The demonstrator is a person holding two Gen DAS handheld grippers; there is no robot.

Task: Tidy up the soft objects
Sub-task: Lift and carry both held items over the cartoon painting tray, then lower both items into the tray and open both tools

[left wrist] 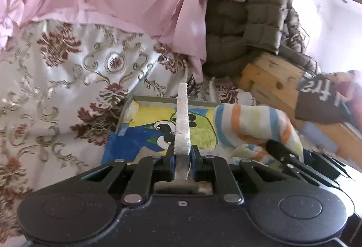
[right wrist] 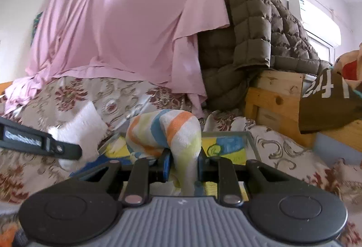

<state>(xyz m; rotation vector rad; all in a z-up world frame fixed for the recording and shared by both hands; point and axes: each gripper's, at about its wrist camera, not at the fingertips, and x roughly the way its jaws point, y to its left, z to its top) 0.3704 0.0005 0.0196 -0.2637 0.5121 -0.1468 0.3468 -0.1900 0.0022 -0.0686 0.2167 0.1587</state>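
Note:
My left gripper (left wrist: 182, 157) is shut on a white fluffy cloth (left wrist: 182, 120), seen edge-on and standing up between the pads. My right gripper (right wrist: 183, 162) is shut on a striped towel (right wrist: 174, 131) with orange, blue and yellow bands, which droops over to the left. Both are held above a glass-covered parrot picture (left wrist: 144, 131) lying on the floral bedspread (left wrist: 56, 79). The striped towel (left wrist: 251, 127) also shows right of the white cloth, with a right finger (left wrist: 279, 150) on it. In the right wrist view, the left gripper's finger (right wrist: 43, 144) holds the white cloth (right wrist: 79, 131) at the left.
A pink sheet (right wrist: 117, 20) hangs behind the bed, and an olive quilted jacket (right wrist: 251, 27) is draped over a wooden crate (right wrist: 273, 97). A brown cloth with white letters (right wrist: 325, 104) lies on the crate at the right. An air conditioner (right wrist: 314, 20) is on the wall.

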